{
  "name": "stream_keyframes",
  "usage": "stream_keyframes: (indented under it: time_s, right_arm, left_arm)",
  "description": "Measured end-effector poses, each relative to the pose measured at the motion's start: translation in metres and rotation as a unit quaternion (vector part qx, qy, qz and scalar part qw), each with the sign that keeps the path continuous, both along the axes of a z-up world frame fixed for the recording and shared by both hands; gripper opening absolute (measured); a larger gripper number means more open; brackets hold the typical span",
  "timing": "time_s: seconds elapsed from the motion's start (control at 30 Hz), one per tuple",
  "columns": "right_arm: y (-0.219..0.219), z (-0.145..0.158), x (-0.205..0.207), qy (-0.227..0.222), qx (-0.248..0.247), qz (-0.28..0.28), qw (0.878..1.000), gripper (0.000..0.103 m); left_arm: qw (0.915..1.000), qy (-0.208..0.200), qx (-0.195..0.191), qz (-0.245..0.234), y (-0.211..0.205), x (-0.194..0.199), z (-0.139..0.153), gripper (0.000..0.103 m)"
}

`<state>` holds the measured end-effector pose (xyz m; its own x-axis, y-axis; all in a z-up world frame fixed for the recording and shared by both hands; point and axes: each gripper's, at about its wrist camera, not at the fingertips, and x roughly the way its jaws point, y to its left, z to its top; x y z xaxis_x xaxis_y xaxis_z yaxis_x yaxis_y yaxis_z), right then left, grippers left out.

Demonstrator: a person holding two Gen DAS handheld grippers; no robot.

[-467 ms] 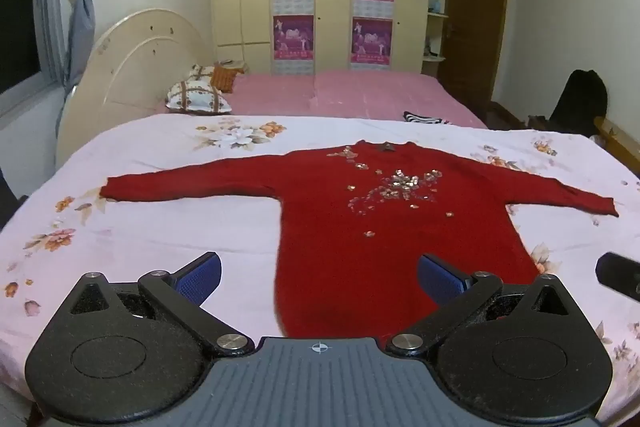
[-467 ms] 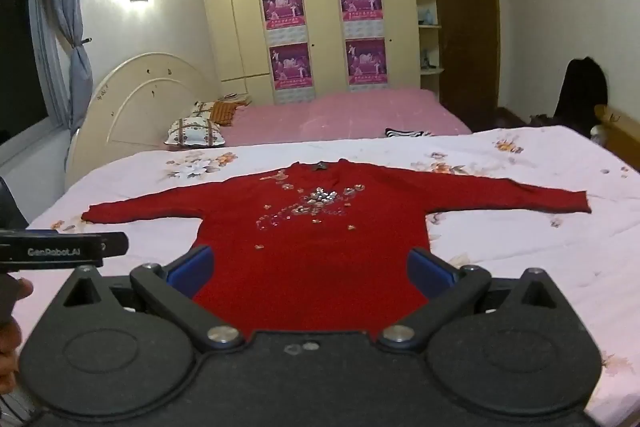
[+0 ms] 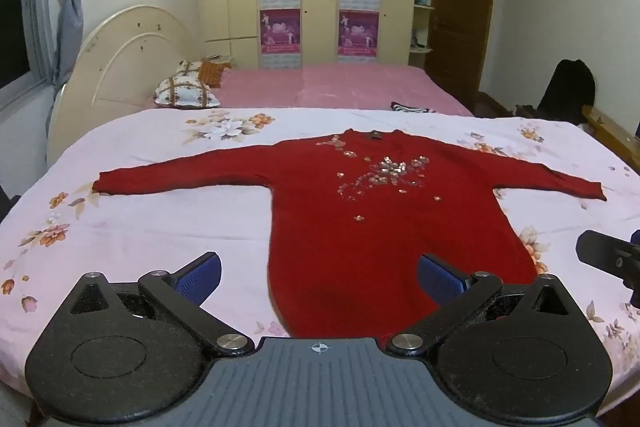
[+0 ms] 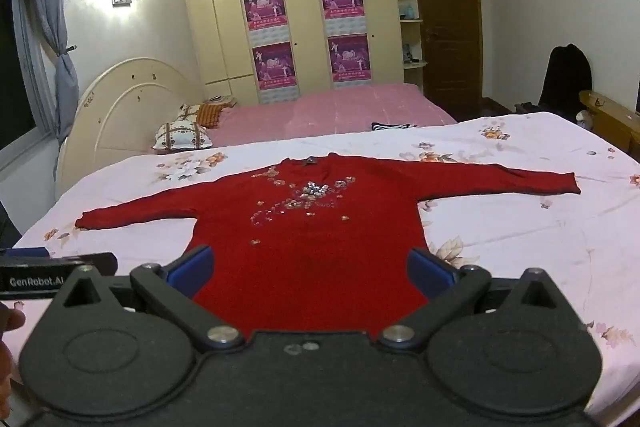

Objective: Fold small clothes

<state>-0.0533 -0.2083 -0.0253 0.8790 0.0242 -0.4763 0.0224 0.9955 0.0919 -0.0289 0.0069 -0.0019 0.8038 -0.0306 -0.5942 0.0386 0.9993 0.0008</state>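
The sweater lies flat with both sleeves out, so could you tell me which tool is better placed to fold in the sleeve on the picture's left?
Left. The left tool, open, hangs nearer that sleeve; the right tool is centred over the sweater.

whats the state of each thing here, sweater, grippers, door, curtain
red sweater: flat, unfolded, sleeves spread on the floral bedsheet
left gripper: open, holding nothing
right gripper: open, holding nothing
wooden door: closed
curtain: tied back

sweater (image 3: 360, 227) flat on bed (image 3: 160, 227)
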Motion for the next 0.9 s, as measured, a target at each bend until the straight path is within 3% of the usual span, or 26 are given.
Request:
stream_keyframes:
  time_s: [0.9]
  right_arm:
    - [-0.006,-0.001,0.006,0.012,0.0,0.001,1.0,0.102]
  left_arm:
    - [1.0,0.004,0.008,0.001,-0.017,0.002,0.002,0.103]
